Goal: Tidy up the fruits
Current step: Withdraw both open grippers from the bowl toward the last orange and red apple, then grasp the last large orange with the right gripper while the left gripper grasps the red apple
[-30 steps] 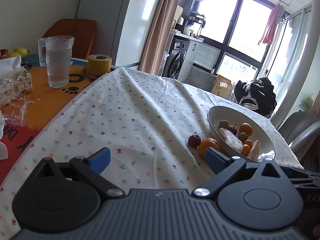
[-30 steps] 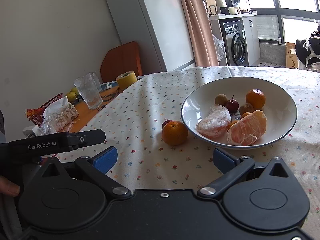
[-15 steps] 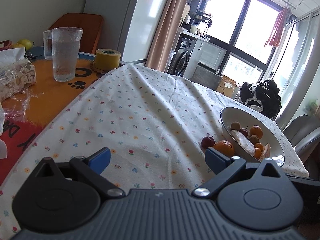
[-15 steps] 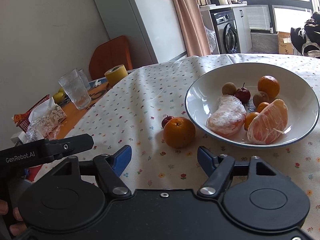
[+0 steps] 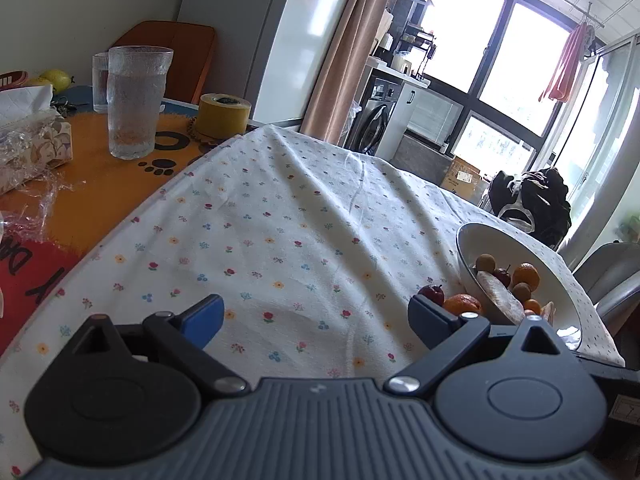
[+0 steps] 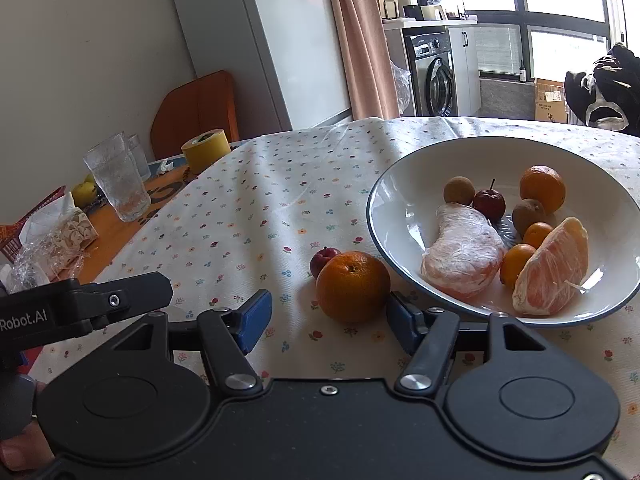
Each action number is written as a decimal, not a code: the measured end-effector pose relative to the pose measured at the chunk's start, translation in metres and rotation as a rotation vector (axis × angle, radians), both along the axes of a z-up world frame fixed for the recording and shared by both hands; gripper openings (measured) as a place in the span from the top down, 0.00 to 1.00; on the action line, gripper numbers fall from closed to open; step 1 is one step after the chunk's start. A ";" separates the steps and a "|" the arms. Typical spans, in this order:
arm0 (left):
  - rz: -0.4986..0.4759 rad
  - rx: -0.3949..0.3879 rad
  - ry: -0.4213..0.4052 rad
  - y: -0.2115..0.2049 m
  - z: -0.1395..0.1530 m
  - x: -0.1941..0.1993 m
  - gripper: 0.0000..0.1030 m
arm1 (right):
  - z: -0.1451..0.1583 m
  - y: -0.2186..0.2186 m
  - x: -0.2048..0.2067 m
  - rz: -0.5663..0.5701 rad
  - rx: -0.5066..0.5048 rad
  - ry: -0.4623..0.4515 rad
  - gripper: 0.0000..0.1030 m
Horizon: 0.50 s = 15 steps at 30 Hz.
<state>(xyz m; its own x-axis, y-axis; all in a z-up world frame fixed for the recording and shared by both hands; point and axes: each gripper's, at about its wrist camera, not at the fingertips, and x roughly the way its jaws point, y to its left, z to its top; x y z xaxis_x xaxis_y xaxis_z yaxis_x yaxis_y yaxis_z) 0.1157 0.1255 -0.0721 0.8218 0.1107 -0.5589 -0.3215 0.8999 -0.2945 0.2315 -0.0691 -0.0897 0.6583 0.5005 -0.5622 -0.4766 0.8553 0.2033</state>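
Observation:
An orange (image 6: 353, 286) lies on the flowered tablecloth just left of a white bowl (image 6: 384, 196), with a small red fruit (image 6: 323, 259) behind it. The bowl holds peeled citrus pieces, small oranges, a red fruit and brown round fruits. My right gripper (image 6: 326, 320) is open, its blue fingertips low on either side of the orange's near face, not touching it. In the left wrist view my left gripper (image 5: 316, 318) is open over bare cloth; the orange (image 5: 462, 304), the red fruit (image 5: 431, 293) and the bowl (image 5: 468, 236) sit just beyond its right finger.
At the table's left lie a frosted glass (image 5: 136, 104), a second glass (image 5: 100, 80), a yellow tape roll (image 5: 224, 116), a wrapped tissue box (image 5: 28, 144) and a yellow fruit (image 5: 56, 78). An orange chair back (image 6: 196, 108) stands behind. A grey chair (image 5: 608, 280) is past the bowl.
My right gripper has moved forward and down toward the orange and its fingers have narrowed around it. The left gripper has drifted slightly left, staying open.

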 end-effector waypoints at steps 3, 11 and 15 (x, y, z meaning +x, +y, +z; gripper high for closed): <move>0.002 -0.012 0.001 0.005 -0.002 0.000 0.05 | -0.002 0.007 -0.001 -0.022 -0.030 -0.019 0.39; 0.003 -0.027 -0.004 0.012 -0.005 -0.003 0.05 | -0.006 0.012 0.001 -0.046 -0.066 -0.039 0.63; 0.004 -0.022 -0.005 0.011 -0.003 -0.004 0.05 | -0.004 0.010 0.001 -0.023 -0.032 -0.024 0.64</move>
<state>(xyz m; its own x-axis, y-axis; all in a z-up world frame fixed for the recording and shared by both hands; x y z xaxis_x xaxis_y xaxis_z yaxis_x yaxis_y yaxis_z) 0.1120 0.1360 -0.0754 0.8240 0.1020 -0.5574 -0.3241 0.8917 -0.3159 0.2326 -0.0594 -0.0939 0.6831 0.4667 -0.5617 -0.4608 0.8722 0.1643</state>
